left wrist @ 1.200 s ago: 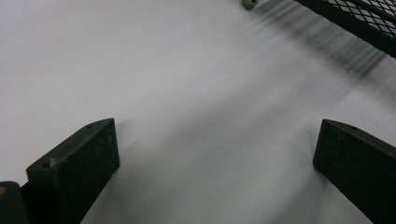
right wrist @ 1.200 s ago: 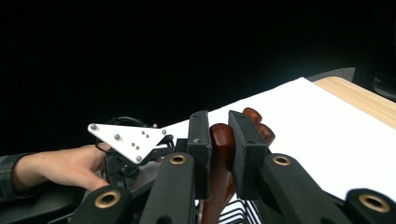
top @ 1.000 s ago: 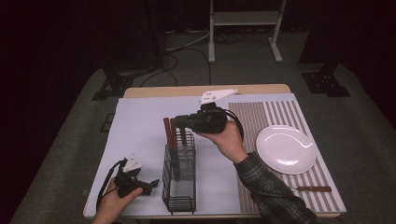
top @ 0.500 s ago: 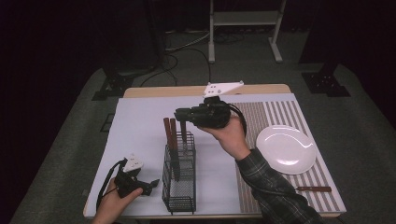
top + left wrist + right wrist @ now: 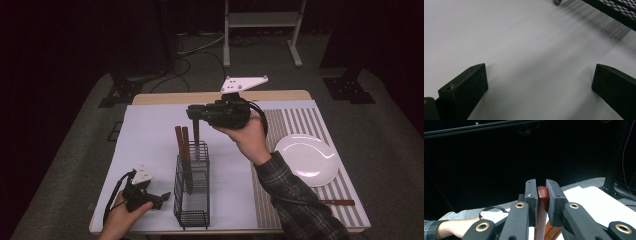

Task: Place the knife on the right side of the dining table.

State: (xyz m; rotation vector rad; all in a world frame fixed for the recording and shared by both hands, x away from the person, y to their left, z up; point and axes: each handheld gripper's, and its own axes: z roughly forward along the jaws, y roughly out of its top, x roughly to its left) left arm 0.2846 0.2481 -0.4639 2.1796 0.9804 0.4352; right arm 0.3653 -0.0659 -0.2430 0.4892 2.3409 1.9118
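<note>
A black wire basket stands on the white table cover, with two wooden-handled utensils upright in its far end. My right gripper hovers above that end, shut on the wooden handle of a third utensil. Its dark shaft hangs straight down, and its lower end is at the basket's top rim. My left gripper rests on the cover near the front left edge, just left of the basket. Its jaws are open with nothing between them.
A white plate sits on a striped placemat at the right. Another wooden-handled utensil lies near the mat's front edge. The basket's corner shows in the left gripper view. Dark floor and stands surround the table.
My right gripper has risen and shifted slightly right and away with the utensil in it. The left gripper has stayed still.
</note>
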